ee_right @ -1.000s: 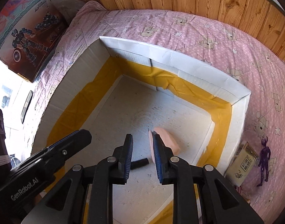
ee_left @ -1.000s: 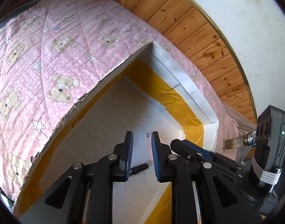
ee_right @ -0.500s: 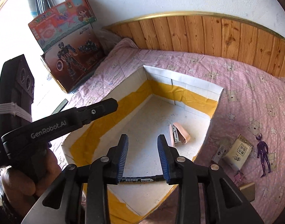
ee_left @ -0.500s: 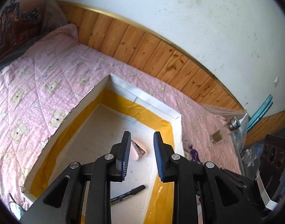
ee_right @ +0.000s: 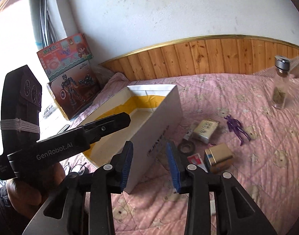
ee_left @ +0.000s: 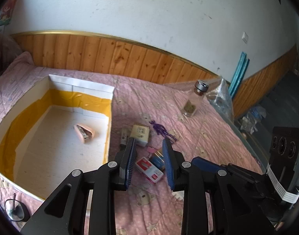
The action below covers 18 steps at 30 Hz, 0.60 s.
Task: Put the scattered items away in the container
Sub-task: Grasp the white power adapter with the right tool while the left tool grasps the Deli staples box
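Note:
The white box with yellow tape [ee_left: 80,87] lies on the pink bed, and a pink stapler [ee_left: 84,132] rests on its floor. To its right lie a cream box [ee_left: 140,134], a purple figure [ee_left: 162,131], a red-and-white box [ee_left: 149,169] and a gold box [ee_right: 219,156]. A tape roll [ee_right: 186,147] sits by the box wall [ee_right: 165,115]. My left gripper [ee_left: 149,143] hovers above these items, its jaws opening with nothing between them. My right gripper [ee_right: 149,145] hangs near the box corner, its jaws opening too, and it is empty.
A glass bottle [ee_left: 193,101] with a metal cap stands on the bed at the far right. Toy boxes [ee_right: 71,78] lean against the wall behind the container. Glasses [ee_left: 14,209] lie by its near edge. A hand [ee_right: 22,192] holds the left gripper [ee_right: 126,120].
Both grippers drew back and up out of the box and swung right toward the scattered items. Their jaws widened. The stapler stayed on the box floor.

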Tool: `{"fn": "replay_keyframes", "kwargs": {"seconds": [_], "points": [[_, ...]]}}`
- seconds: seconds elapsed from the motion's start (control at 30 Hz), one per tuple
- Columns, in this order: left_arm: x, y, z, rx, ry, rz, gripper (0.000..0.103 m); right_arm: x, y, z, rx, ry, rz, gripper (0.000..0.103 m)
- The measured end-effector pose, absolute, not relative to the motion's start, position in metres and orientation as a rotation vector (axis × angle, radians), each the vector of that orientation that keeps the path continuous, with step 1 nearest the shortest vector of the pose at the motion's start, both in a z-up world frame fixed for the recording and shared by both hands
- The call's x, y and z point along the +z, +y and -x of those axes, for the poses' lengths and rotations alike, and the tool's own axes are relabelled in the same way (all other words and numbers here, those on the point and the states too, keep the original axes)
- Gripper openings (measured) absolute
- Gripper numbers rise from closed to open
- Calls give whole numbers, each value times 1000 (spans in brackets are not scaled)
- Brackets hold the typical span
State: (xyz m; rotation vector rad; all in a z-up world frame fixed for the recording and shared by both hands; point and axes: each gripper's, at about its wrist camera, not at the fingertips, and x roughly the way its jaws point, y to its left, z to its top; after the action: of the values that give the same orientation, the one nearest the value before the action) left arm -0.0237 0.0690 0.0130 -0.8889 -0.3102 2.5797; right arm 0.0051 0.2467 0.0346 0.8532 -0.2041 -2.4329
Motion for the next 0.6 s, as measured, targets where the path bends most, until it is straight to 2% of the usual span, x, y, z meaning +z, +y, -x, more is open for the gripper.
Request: {"fn": "replay_keyframes", "kwargs": {"seconds": [0.2, 0.47, 0.53, 0.6], "points": [[-16, 109, 29, 2414, -310, 1050, 40, -6, 307, -18, -2539, -352, -1015, 44], [-76, 136, 55, 2362, -331, 1323, 47, -55, 324, -5, -2527, -357, -1280, 45], [-91, 139, 64, 2370, -342, 1377, 50, -62, 321, -3, -2522, -337, -1306, 54], [-105, 142, 74, 2381, -343, 1424, 52, -67, 318, 0, -2524, -316, -1326, 58]]}}
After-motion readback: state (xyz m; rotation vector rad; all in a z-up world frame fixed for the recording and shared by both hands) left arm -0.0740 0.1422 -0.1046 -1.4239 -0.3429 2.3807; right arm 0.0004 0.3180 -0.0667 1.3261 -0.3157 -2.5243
